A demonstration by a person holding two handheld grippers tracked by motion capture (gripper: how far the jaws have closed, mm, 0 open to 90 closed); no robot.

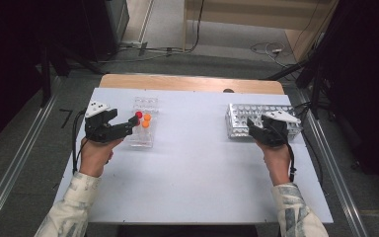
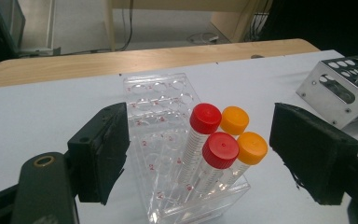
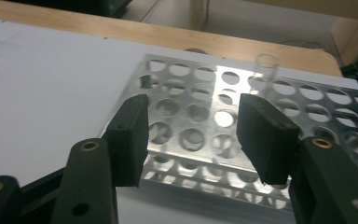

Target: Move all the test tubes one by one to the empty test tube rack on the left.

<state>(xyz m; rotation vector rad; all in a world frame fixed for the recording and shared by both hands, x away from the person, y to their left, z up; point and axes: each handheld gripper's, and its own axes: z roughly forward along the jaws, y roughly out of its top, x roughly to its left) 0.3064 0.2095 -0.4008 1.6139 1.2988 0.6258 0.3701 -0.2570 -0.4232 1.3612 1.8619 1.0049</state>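
A clear plastic rack (image 2: 158, 93) (image 1: 145, 104) holds two red-capped tubes (image 2: 205, 119) and two orange-capped tubes (image 2: 251, 148) at its near end. My left gripper (image 2: 203, 126) (image 1: 132, 123) is open, its black pads on either side of the tubes and clear of them. At the right of the table stands a perforated metal rack (image 3: 307, 93) (image 1: 239, 116). My right gripper (image 3: 191, 130) (image 1: 259, 124) hovers open over its near holes with nothing between the jaws. One clear uncapped tube (image 3: 266, 65) stands in the metal rack's far rows.
The white tabletop (image 1: 197, 163) spreads between the two racks. A wooden strip (image 1: 187, 83) runs along the far edge. The metal rack's corner (image 2: 335, 88) lies to the right of the left gripper. Cables and furniture legs sit on the floor beyond.
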